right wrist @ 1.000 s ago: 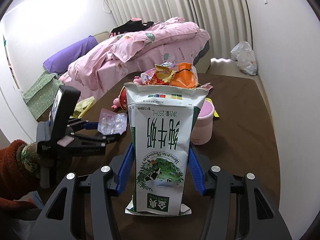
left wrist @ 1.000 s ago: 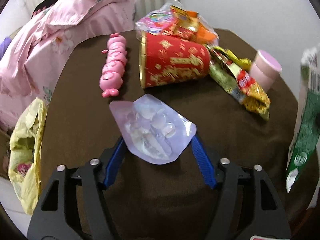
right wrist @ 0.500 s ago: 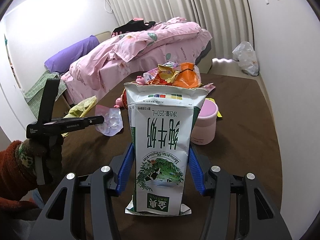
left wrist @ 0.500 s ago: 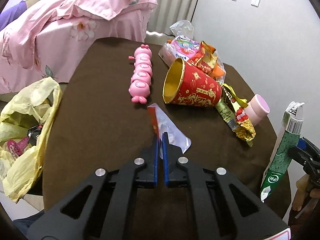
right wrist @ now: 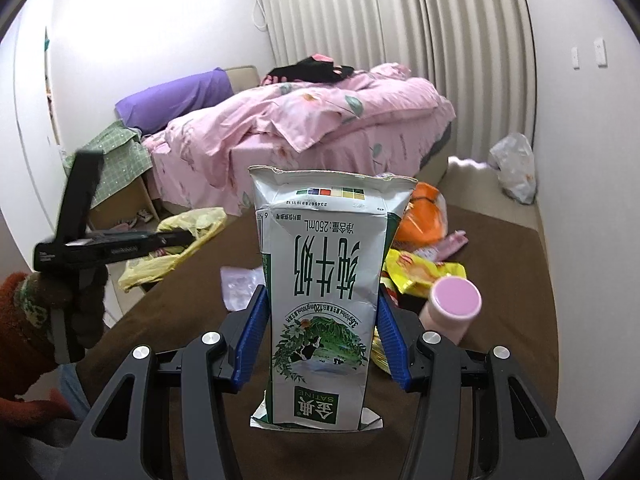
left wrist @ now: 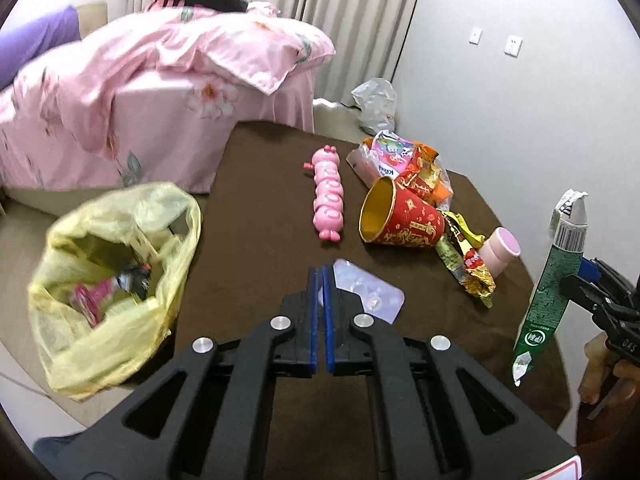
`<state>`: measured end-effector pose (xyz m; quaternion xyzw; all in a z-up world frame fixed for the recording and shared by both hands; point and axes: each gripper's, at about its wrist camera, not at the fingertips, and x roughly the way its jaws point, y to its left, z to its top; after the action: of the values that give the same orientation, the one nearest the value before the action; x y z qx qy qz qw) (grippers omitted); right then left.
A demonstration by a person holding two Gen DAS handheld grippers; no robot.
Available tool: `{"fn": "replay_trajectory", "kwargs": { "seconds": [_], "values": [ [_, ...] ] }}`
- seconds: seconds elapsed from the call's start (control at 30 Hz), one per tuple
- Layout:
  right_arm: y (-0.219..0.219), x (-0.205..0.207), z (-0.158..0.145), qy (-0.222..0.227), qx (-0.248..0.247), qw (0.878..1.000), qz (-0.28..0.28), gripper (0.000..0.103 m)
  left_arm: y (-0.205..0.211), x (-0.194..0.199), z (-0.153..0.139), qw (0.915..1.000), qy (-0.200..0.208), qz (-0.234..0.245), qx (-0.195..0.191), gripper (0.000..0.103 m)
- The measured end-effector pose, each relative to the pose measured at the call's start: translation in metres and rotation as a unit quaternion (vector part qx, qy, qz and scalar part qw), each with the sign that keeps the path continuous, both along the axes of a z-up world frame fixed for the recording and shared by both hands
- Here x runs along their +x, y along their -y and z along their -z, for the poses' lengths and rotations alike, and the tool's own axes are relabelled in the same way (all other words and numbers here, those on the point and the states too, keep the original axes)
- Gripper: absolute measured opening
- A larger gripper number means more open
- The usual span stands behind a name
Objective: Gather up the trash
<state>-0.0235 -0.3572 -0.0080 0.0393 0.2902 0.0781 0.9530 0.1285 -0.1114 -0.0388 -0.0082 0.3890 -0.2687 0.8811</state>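
My left gripper (left wrist: 320,276) hovers above the brown table (left wrist: 256,272), beside an open yellow trash bag (left wrist: 112,280). Its jaws are almost together and opening slightly, with nothing gripped between them. In the right wrist view its tip (right wrist: 186,236) hangs in front of the bag (right wrist: 180,248), apart from the pack. A lilac blister pack (left wrist: 372,292) lies flat on the table just beyond the fingertips, and shows beside the carton (right wrist: 240,284). My right gripper (right wrist: 322,300) is shut on an upside-down green and white milk carton (right wrist: 324,272), held upright at the table's right side (left wrist: 552,300).
A red and gold paper cup (left wrist: 404,220) lies on its side mid-table. Near it are a pink caterpillar toy (left wrist: 330,196), crumpled snack wrappers (left wrist: 468,268), a pink cup (left wrist: 500,256) and a bag of snack packets (left wrist: 396,156). A pink bed stands behind.
The left gripper shut on the blister pack, lifted it, then rose and swung toward the yellow bag; the pack now lies on the table. The right gripper lifted the carton a little.
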Motion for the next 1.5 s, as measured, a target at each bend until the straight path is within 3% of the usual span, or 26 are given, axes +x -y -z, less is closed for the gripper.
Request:
{"fn": "replay_trajectory", "kwargs": {
  "seconds": [0.07,0.1,0.3,0.43,0.53,0.77,0.97,1.17,1.33,1.5],
  "values": [
    [0.000,-0.003,0.000,-0.002,0.002,1.000,0.000,0.050,-0.003,0.003,0.010,0.9998,-0.014,0.004,-0.010,0.037],
    [0.002,-0.004,0.003,-0.007,0.006,1.000,0.002,0.050,-0.002,0.005,0.017,0.9996,-0.024,0.010,-0.011,0.041],
    [0.013,-0.008,0.012,-0.024,0.017,0.999,0.015,0.050,0.023,0.017,0.051,0.9974,-0.064,0.014,0.030,0.041],
    [0.020,-0.010,0.016,-0.026,0.026,0.999,0.023,0.050,0.044,0.026,0.059,0.9967,-0.071,0.015,0.036,0.036],
    [0.023,-0.010,0.018,-0.028,0.029,0.999,0.025,0.050,0.062,0.029,0.063,0.9954,-0.071,0.026,0.059,0.007],
    [0.013,-0.001,0.012,-0.020,0.020,1.000,0.013,0.050,0.060,0.016,0.050,0.9965,-0.037,0.020,0.073,0.002],
    [-0.013,0.013,-0.001,-0.008,-0.004,1.000,-0.016,0.050,0.025,-0.001,0.010,0.9981,0.019,0.004,0.059,0.001],
    [-0.051,0.036,-0.025,0.014,-0.025,0.997,-0.065,0.050,-0.039,-0.005,-0.033,0.9968,0.059,-0.046,0.027,0.001],
    [-0.091,0.081,-0.055,0.047,-0.010,0.992,-0.117,0.050,-0.114,0.004,-0.072,0.9844,0.113,-0.126,0.047,0.001],
    [-0.145,0.139,-0.071,0.068,0.016,0.985,-0.161,0.050,-0.184,0.024,-0.078,0.9749,0.108,-0.192,0.036,0.001]
  ]
}}
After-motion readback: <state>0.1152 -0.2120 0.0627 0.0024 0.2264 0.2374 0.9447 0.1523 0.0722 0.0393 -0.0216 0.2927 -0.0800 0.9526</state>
